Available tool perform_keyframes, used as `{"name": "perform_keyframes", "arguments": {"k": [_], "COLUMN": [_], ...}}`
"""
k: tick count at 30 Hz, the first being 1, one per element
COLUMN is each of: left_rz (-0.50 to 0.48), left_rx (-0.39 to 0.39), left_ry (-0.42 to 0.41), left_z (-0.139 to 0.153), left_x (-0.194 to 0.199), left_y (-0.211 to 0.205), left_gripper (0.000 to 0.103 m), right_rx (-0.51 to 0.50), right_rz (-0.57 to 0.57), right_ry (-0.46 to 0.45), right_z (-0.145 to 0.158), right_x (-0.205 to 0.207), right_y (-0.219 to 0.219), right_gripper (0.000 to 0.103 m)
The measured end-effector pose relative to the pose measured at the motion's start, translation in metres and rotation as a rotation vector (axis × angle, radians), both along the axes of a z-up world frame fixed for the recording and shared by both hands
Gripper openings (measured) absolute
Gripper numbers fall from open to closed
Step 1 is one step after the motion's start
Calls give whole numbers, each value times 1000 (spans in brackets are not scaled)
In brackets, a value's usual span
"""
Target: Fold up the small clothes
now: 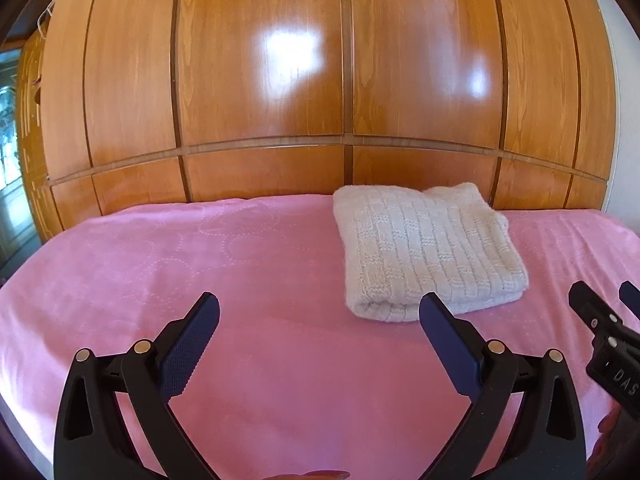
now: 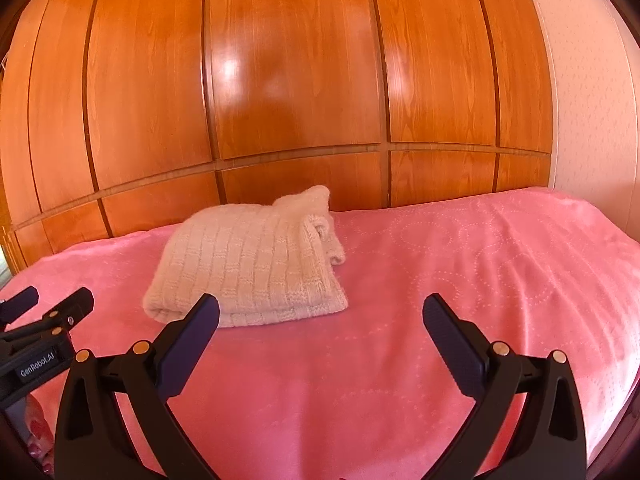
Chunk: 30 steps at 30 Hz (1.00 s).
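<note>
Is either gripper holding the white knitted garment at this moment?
No: the folded white knitted garment lies free on the pink bedspread, and both the left gripper and right gripper are open and empty.

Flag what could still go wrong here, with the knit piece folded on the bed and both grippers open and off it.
1. The white knit garment has a loose part bunched at its far right corner; that may slump and loosen the fold.
2. The right gripper has its left finger just in front of the fold's near edge; a forward nudge could snag the knit.
3. The left gripper sits similarly close; the pink bedspread looks soft and may shift.
</note>
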<state>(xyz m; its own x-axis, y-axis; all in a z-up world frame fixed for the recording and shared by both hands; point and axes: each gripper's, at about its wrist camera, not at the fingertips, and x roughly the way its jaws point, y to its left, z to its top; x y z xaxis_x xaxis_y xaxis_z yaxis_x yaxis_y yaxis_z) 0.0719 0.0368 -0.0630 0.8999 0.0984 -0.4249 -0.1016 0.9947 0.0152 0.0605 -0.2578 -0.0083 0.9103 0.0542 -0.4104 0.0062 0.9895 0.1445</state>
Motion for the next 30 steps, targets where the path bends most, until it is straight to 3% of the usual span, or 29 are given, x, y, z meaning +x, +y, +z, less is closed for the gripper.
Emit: {"name": "perform_keyframes", "arguments": {"k": [12,30], "left_rz": [-1,-22], "left_rx": [-6,-12], "left_ry": [-8,-25], "left_z": [17,23], "left_x": [-11,-20], "left_y": [1,-3], "left_gripper": [99,99], "right_rx": [-13,-8], "right_rz": [50,36], "right_ry": [-1,-11], "right_z": [24,30], "right_x": [-9,-10], "right_y": [6,3], "right_gripper": [101,101]}}
